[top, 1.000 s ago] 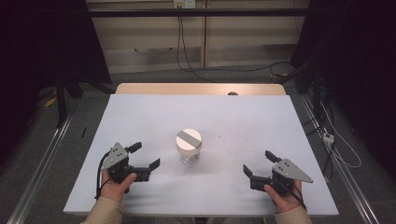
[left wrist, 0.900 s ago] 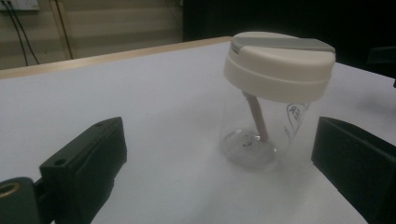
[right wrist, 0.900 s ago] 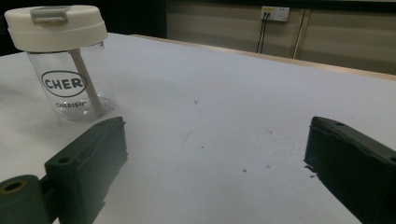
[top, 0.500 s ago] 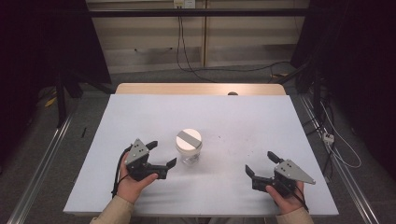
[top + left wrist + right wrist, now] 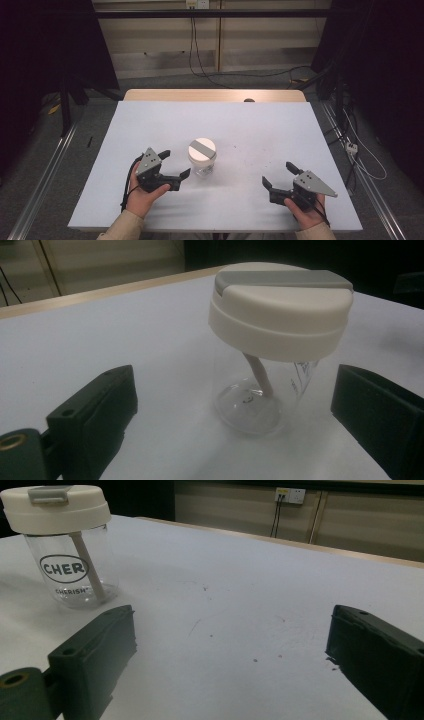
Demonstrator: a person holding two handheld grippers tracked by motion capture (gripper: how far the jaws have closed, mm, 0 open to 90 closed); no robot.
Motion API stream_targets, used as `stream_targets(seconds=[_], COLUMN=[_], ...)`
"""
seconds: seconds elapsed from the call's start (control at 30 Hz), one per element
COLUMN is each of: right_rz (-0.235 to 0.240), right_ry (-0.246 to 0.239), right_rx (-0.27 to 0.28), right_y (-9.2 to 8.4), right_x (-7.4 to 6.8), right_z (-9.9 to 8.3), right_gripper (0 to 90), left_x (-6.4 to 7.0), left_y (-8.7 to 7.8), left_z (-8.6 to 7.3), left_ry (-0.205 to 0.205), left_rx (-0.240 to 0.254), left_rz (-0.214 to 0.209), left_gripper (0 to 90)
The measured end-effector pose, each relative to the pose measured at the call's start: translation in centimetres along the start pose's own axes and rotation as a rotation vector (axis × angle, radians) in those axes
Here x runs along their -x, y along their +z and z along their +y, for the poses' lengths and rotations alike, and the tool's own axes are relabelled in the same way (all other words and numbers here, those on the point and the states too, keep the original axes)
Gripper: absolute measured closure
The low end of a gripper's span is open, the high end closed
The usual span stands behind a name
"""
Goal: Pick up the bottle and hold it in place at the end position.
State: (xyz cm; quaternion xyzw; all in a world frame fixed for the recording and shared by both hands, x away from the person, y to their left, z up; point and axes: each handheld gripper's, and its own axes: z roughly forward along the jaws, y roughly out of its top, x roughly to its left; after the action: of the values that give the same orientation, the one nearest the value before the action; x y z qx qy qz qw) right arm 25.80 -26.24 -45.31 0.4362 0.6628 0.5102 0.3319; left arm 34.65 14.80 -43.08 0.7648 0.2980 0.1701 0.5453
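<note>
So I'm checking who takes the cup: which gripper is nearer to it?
Left. The left gripper sits beside the cup, jaws open; the right gripper rests farther off.

Jar — clear glossy plastic or glass, cannot tell which; lid matt cream plastic, grey strip. Bench — matt white sheet, lightly scuffed, wood edge at top. Jaws matt black plastic.

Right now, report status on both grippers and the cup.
Left gripper open, just closing, beside cup, no contact. Right gripper open, empty. Nothing in the way.
</note>
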Motion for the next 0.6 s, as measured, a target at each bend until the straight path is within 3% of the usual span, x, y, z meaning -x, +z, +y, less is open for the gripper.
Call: stream_targets(seconds=[0.4,0.6], right_rz=[-0.002,-0.002], right_ry=[0.0,-0.002], right_rx=[-0.001,0.0], right_y=[0.1,0.1], right_x=[0.1,0.1], right_z=[0.0,0.0], right_gripper=[5.2,5.3], left_x=[0.1,0.8], left_y=[1.0,2.0], left_z=[0.1,0.1], left_ry=[-0.004,0.008], left_rx=[-0.006,-0.03], left_rz=[-0.014,-0.036], left_gripper=[4.3,4.3])
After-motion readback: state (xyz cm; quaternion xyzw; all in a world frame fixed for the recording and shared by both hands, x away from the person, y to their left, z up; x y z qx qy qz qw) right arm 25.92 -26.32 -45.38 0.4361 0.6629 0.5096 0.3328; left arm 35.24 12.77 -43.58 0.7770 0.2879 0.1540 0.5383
